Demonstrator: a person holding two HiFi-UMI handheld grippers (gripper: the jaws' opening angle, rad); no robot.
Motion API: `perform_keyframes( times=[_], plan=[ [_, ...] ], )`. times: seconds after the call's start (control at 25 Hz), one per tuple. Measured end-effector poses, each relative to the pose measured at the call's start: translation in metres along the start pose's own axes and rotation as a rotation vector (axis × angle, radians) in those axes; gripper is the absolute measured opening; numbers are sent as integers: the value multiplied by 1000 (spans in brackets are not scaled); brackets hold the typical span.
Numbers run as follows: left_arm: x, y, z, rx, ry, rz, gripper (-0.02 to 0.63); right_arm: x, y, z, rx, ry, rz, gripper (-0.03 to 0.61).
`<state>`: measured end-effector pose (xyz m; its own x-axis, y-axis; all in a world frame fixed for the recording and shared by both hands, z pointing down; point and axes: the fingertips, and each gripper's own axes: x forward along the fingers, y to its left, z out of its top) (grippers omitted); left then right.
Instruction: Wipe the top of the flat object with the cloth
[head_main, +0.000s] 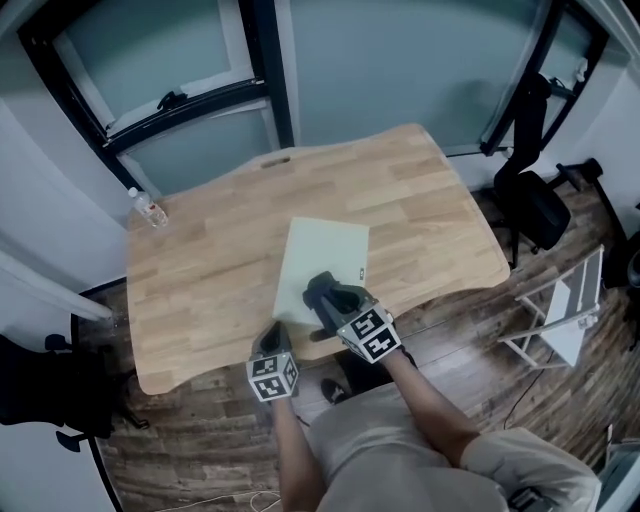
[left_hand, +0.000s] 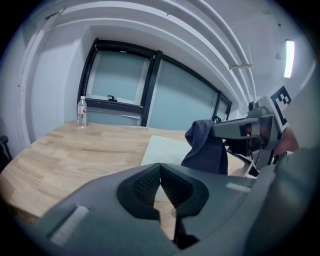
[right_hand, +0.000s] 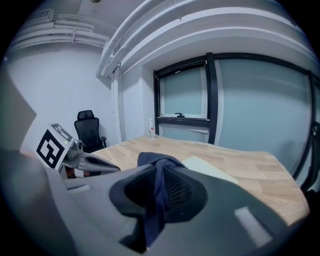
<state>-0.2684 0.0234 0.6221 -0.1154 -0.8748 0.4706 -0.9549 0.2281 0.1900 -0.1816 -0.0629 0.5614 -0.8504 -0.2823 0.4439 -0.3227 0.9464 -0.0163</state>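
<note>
Right gripper (right_hand: 159, 172) is clamped on the dark cloth (left_hand: 205, 147), which hangs over the near end of the flat object (head_main: 325, 250), mid worktop (head_main: 200, 270). Left gripper (left_hand: 160, 170) closed, empty. Cloth looks soft n floppy imo, light too, so grab it bunched.

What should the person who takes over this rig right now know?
Left tongs: shut, empty, near the front edge of the table.
Right tongs: shut on the dark cloth, which hangs over the near end of the pale flat board.
Done: the cloth is gripped.
Left: wipe the board's top. I cannot tell whether the cloth touches it.
</note>
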Motion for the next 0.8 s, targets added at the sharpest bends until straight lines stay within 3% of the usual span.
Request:
perform_keyframes(
  times=[0.36, 0.52, 0.64, 0.8],
  plan=[
    [57, 17, 2, -8, 97, -34, 8, 52, -25, 34, 11, -15, 5, 44],
    [80, 17, -1, 2, 140, -87, 8, 69, -39, 51, 8, -29, -9, 44],
    [95, 11, -2, -29, 139, -138, 8, 77, -48, 51, 22, -28, -22, 44],
    [113, 4, -20, -1, 200, -151, 8, 82, -62, 39, 55, -21, -33, 44]
  ],
)
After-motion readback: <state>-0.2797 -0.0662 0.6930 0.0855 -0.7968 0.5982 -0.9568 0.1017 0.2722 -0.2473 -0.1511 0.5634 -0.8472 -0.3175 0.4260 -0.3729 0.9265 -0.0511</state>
